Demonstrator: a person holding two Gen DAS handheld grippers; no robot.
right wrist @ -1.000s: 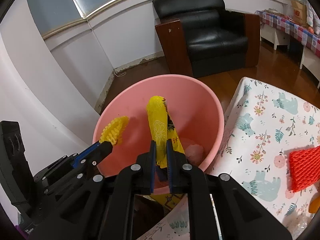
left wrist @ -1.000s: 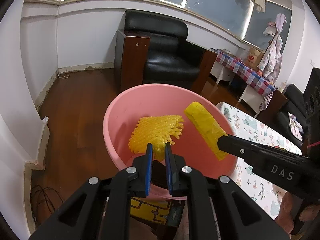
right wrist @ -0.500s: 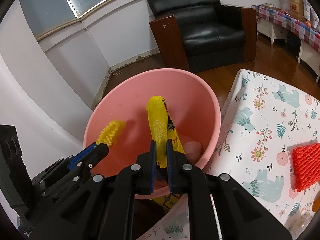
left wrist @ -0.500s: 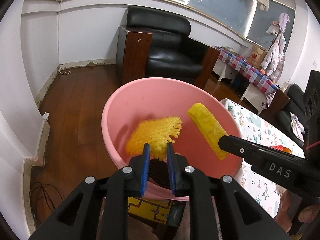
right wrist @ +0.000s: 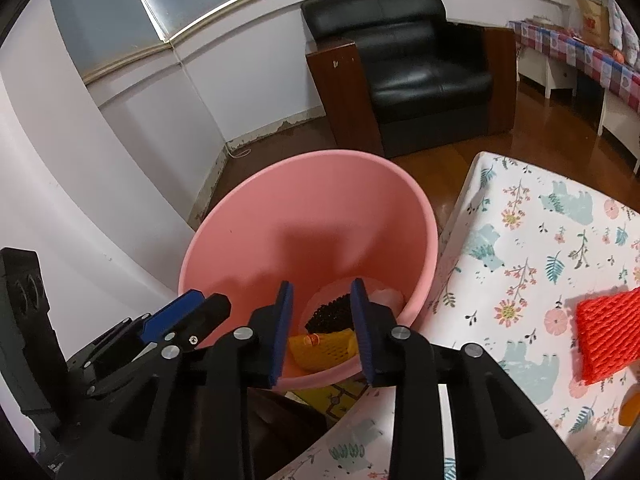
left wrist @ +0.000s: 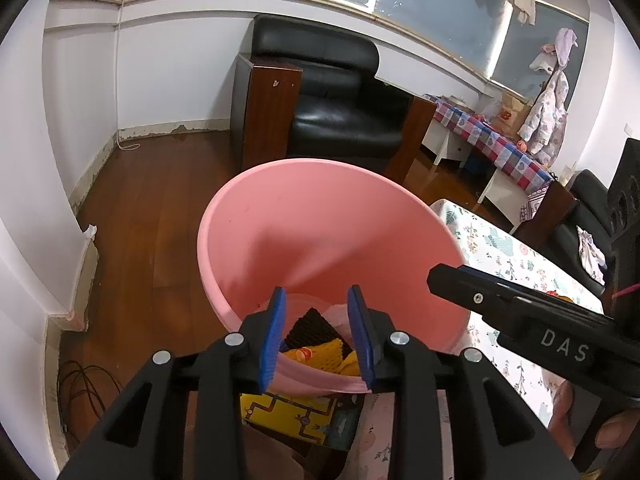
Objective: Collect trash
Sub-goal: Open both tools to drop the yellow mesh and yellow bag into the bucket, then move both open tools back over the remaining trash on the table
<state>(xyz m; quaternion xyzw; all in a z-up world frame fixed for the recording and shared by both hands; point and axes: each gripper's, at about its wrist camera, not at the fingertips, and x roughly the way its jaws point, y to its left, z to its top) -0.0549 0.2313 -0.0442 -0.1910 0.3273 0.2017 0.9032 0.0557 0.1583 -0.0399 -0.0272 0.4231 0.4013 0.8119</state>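
Over pink bin (left wrist: 328,232), both grippers' jaws just opened, empty; red foam net (right wrist: 608,336) only in right view.

black leather armchair (left wrist: 340,104) stands against the white wall, on the wooden floor (left wrist: 152,200). right of the armchair: a low white bench with checked cloth (left wrist: 492,148), carrying a cardboard box (left wrist: 512,114). nearer than the armchair: a table under a floral-and-bear cloth (right wrist: 540,240). dark cables, possibly, left of it (left wrist: 80,384).
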